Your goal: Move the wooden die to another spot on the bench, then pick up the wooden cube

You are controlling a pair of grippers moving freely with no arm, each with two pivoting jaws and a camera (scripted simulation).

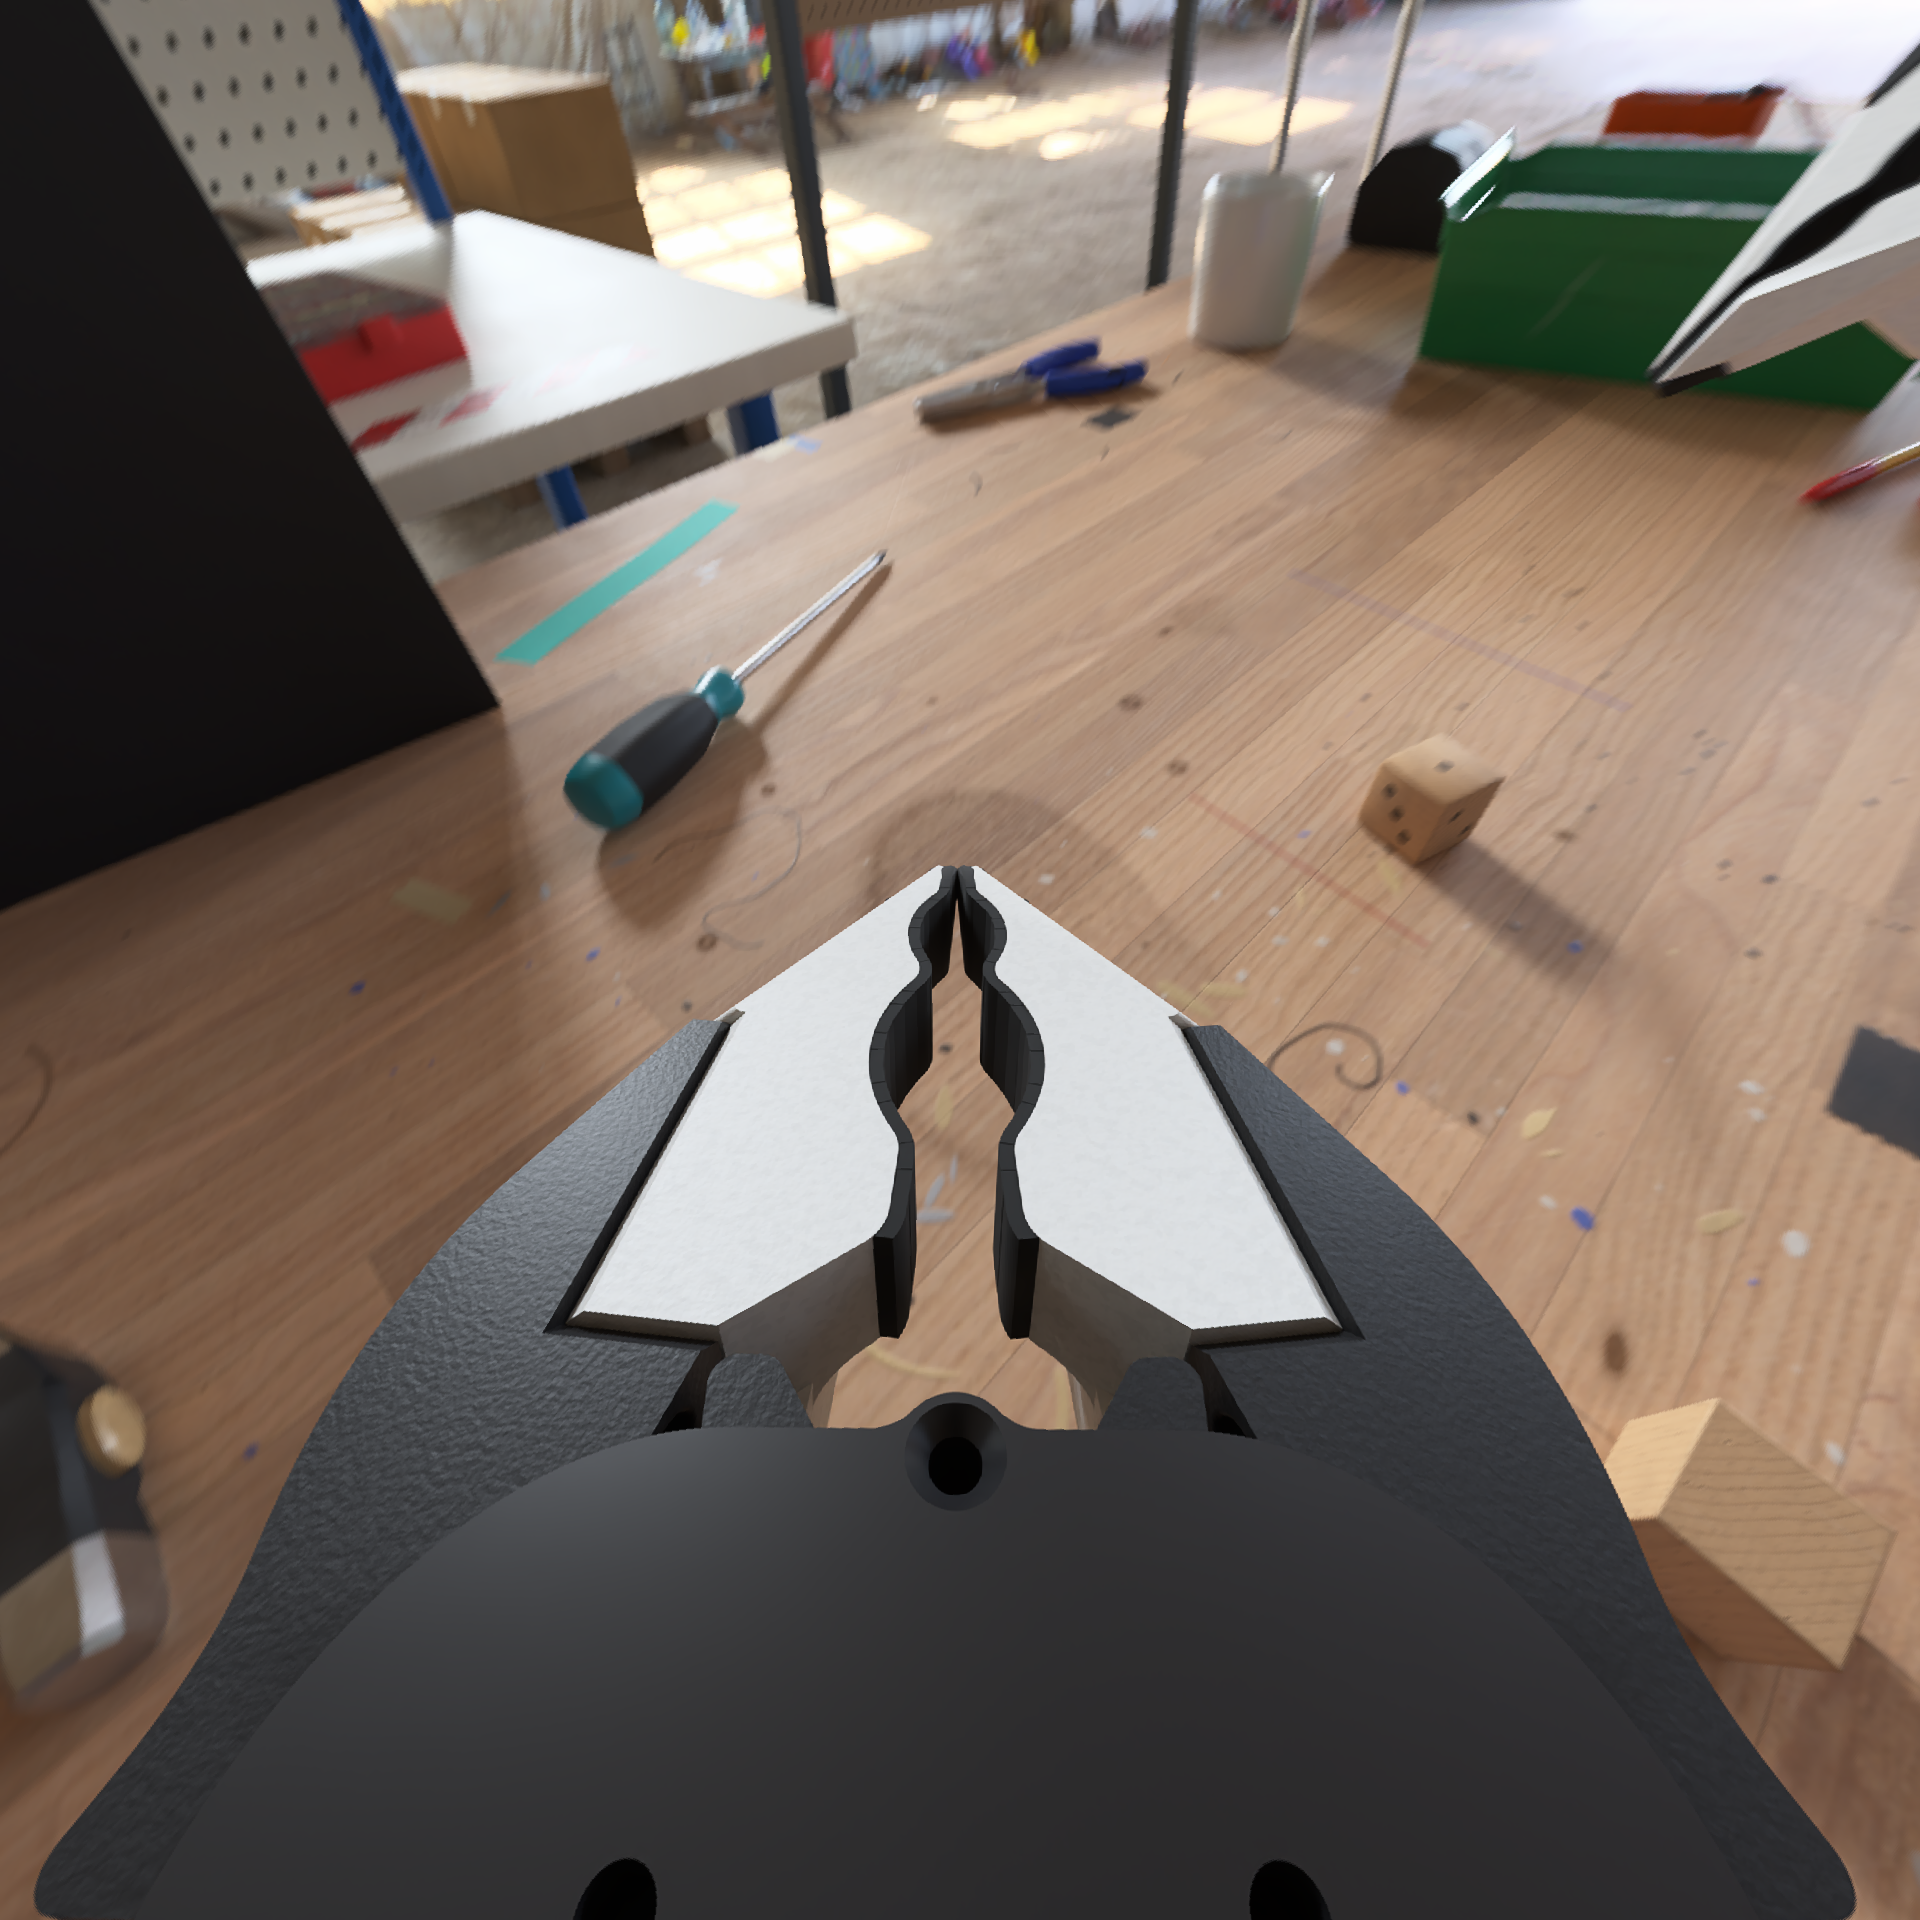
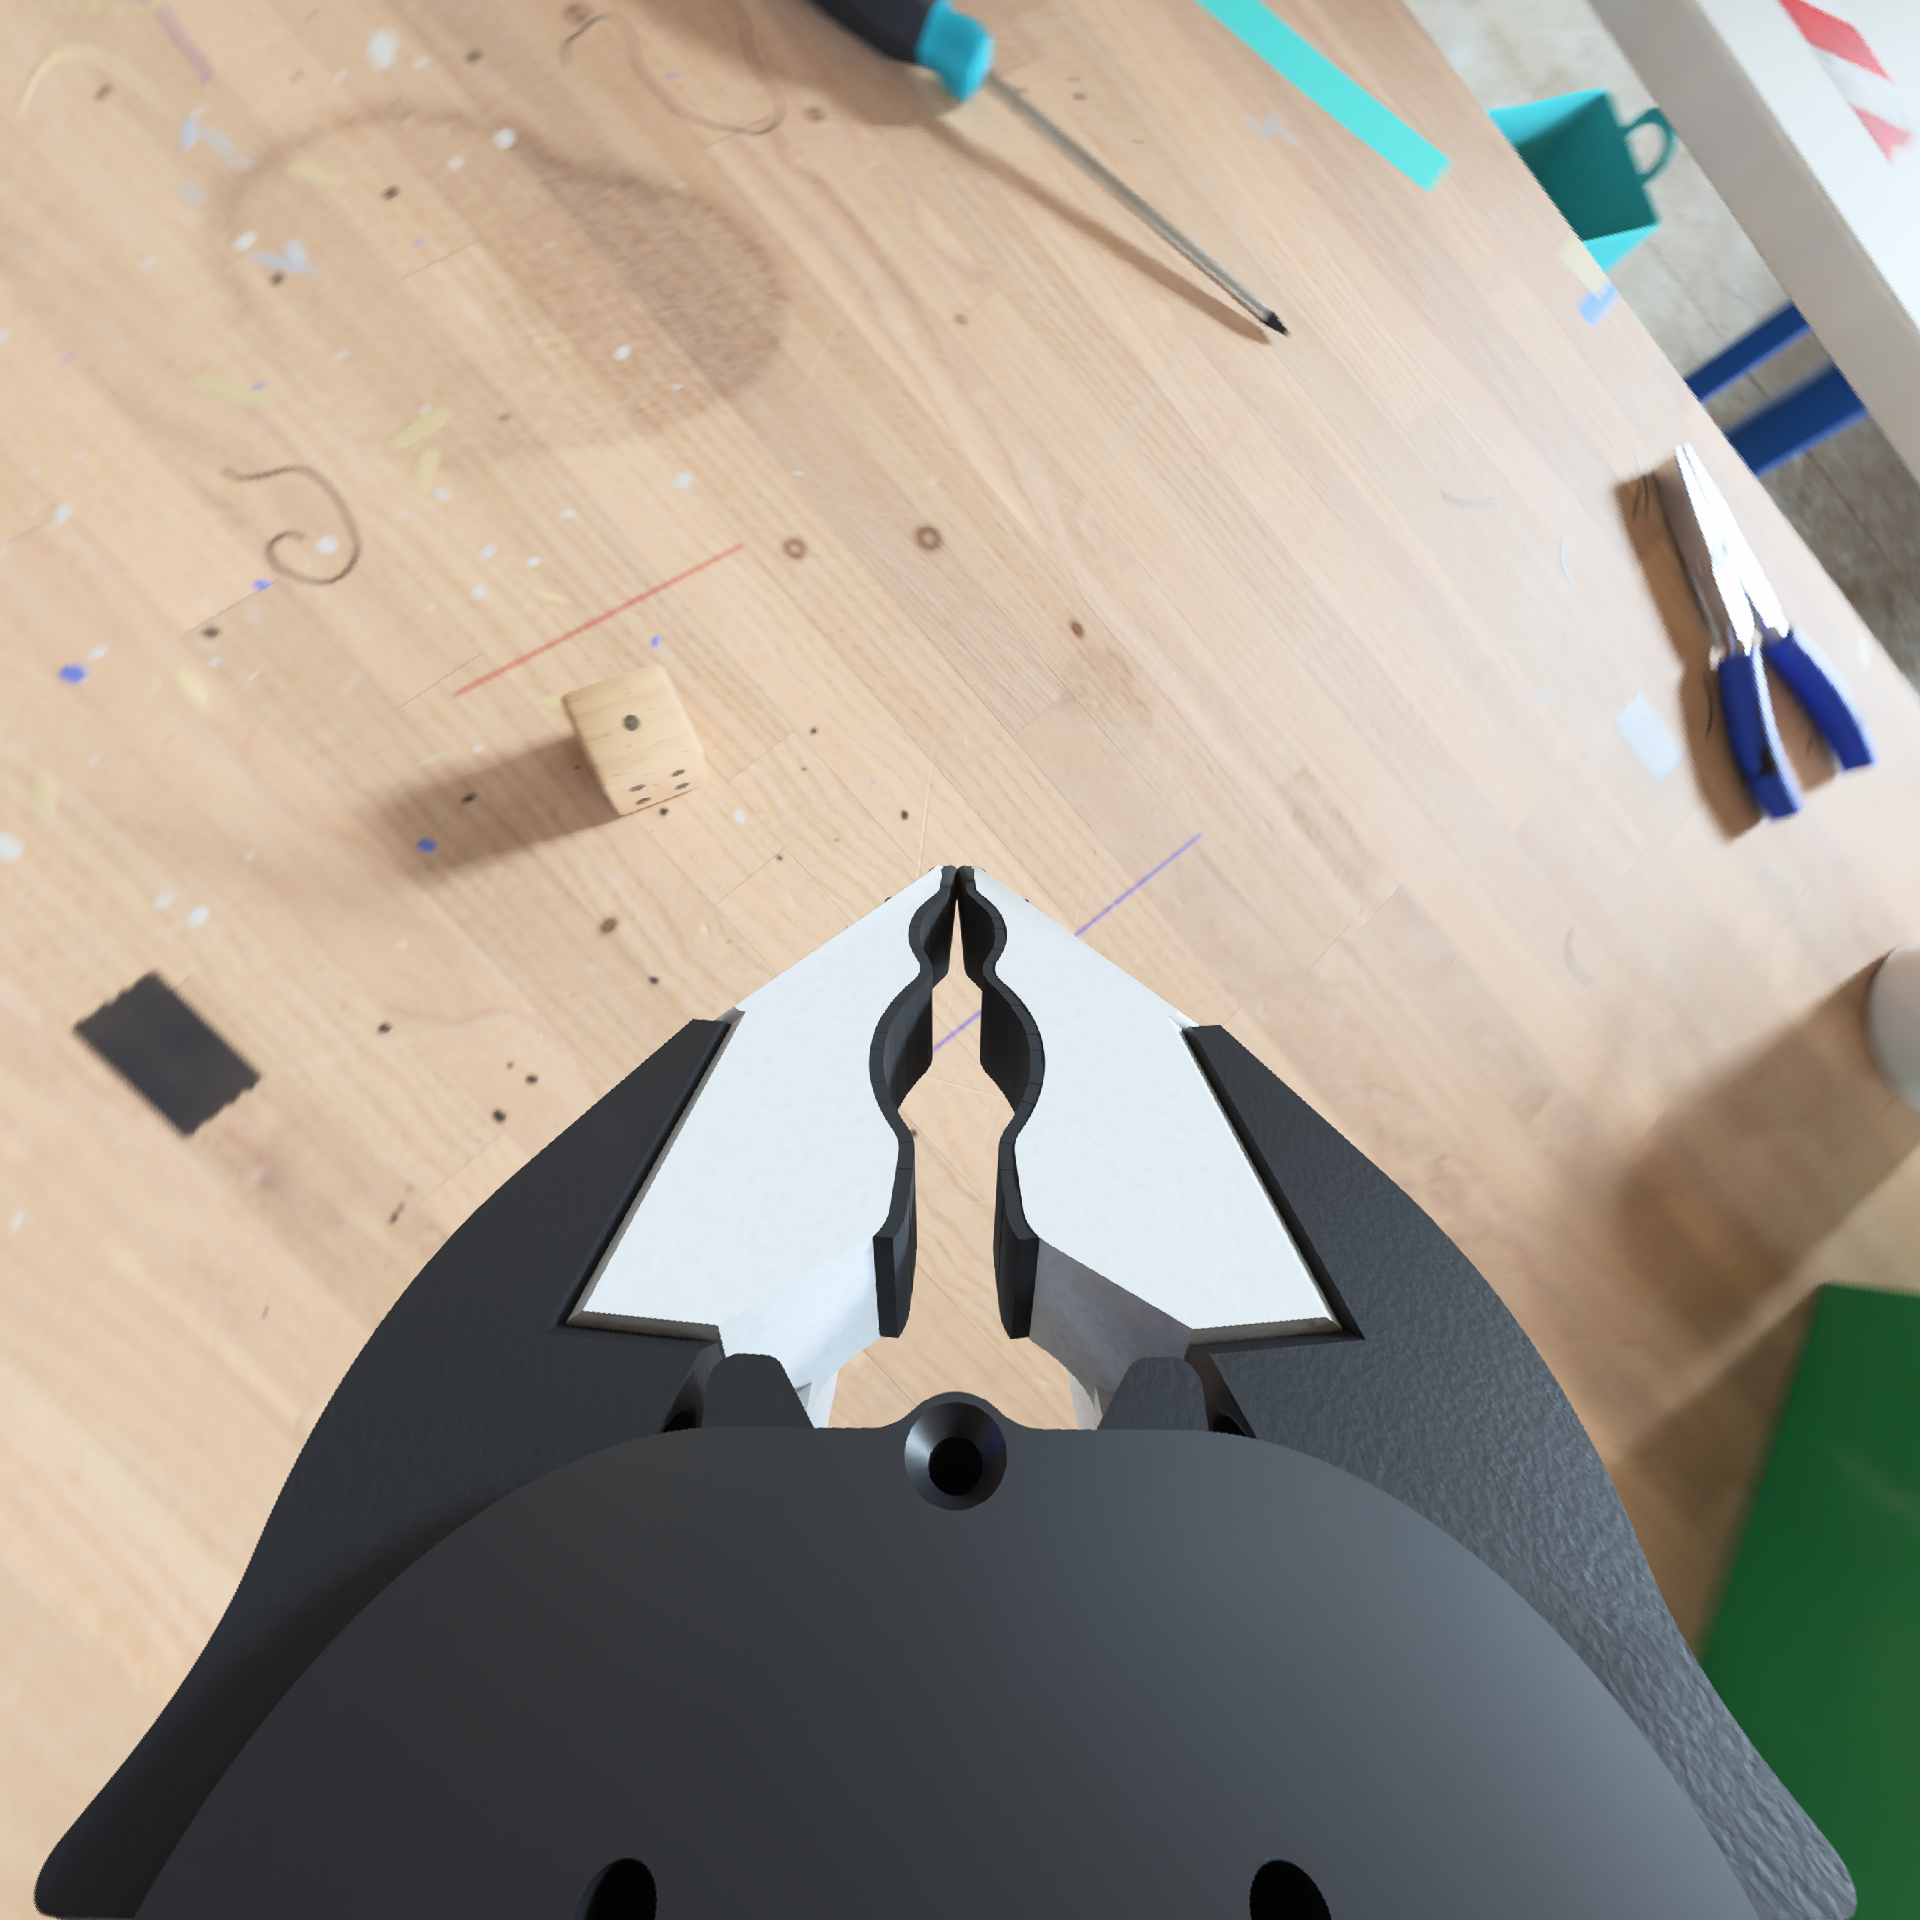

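Step one not begun: both left gripper and right gripper pressed together, empty; wooden die free on bench, wooden cube beside left; next, spread fingers over die.

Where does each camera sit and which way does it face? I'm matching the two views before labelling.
Left wrist view: low on the left gripper, looking along its shut fingers across the bench toward the green bin; the right gripper shows far right.
Right wrist view: on the right gripper, tilted steeply down at the bench; its fingers are shut.
Shared: wooden die, screwdriver, blue-handled pliers.
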